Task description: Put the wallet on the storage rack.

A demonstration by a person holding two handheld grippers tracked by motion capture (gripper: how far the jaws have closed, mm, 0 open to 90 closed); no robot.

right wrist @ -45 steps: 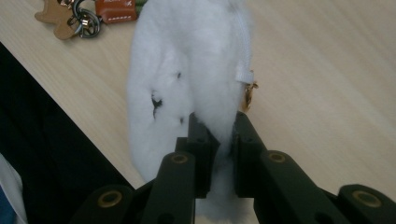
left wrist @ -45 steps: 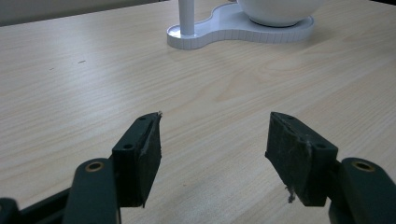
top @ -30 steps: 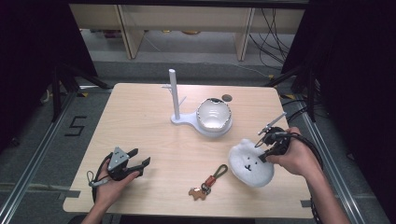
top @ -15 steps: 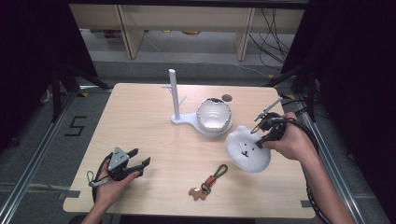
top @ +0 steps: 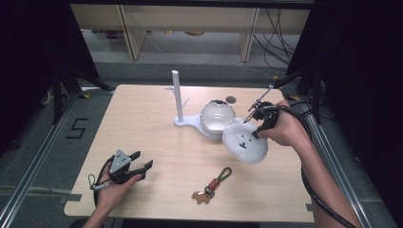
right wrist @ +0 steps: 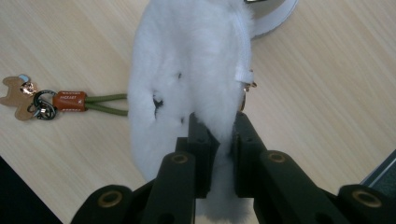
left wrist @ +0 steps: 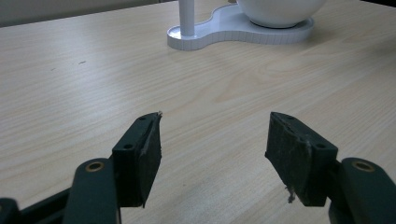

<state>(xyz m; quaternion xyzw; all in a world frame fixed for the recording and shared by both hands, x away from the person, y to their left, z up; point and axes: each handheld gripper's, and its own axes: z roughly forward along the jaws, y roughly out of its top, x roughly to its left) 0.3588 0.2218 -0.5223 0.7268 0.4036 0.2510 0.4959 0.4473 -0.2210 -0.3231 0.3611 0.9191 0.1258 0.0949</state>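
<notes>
With the right gripper [top: 259, 124] fingers [right wrist: 198, 140] clamped on the edge of the white plush pouch [top: 244, 141], held tilted beside the white stand [top: 190, 121], slippage or a collision is risked.

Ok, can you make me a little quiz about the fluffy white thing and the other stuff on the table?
1. True or false: the right gripper is shut on the fluffy white pouch.
2. What lies on the table nearest the pouch's lower side? A) a spoon B) a keychain with a green loop C) a book
3. Fill in: the left gripper has its jaws ____ with nothing between them.

Key
1. True: its jaws pinch the pouch's edge.
2. B, the keychain.
3. Open; it rests low near the table's front left, away from the white stand and bowl.
</notes>
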